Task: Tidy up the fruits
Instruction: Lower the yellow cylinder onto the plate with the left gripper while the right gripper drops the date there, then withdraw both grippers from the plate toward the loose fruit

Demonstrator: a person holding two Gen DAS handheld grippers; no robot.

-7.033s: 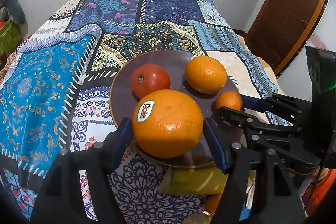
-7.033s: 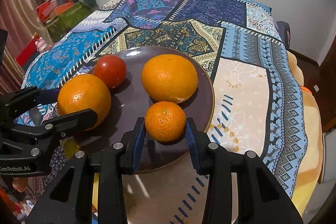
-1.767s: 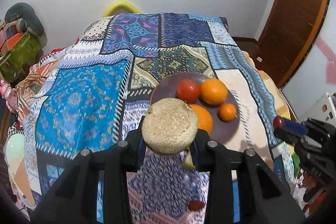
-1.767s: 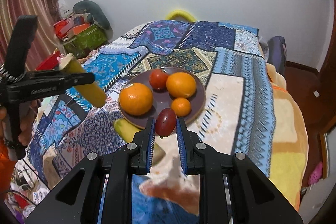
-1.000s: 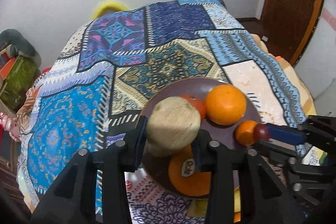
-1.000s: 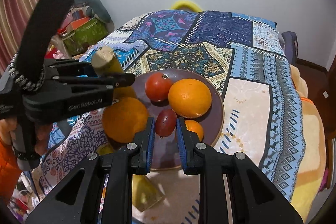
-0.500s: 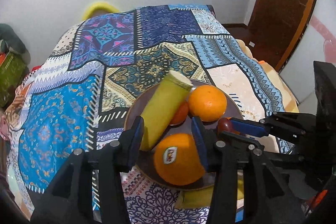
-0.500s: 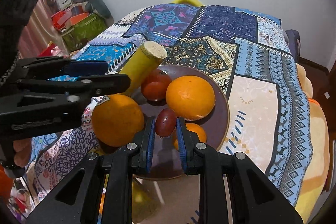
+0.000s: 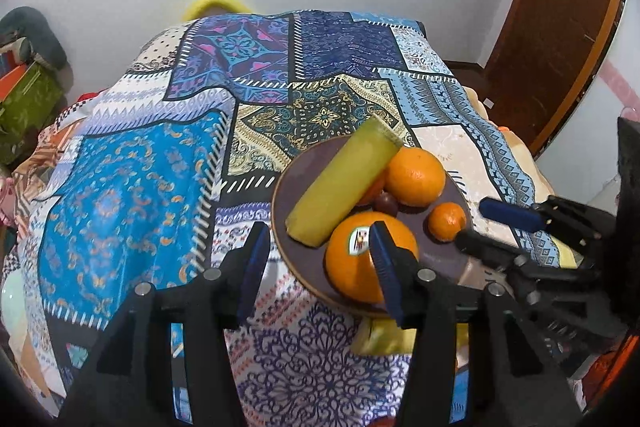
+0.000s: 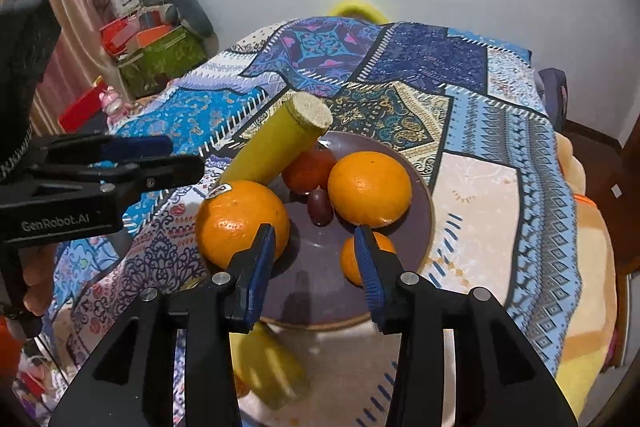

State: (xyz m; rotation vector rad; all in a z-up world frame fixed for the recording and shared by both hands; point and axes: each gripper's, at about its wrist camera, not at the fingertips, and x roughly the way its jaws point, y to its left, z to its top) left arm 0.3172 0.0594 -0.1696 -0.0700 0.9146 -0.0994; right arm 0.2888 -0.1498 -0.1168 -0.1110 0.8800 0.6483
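The left gripper [image 9: 318, 247] is opening, empty. The right gripper [image 10: 315, 255] is opening, empty, the small dark-red fruit [image 10: 320, 207] lying at 12 o'clock on the brown plate [image 10: 312, 291].

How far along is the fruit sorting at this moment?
Done: the plate carries two big oranges, a tomato, a small mandarin, the dark red fruit and the yellow-green cut stalk. In hand: nothing; the left gripper and right gripper are opening, empty. Left: a yellow piece below the plate.
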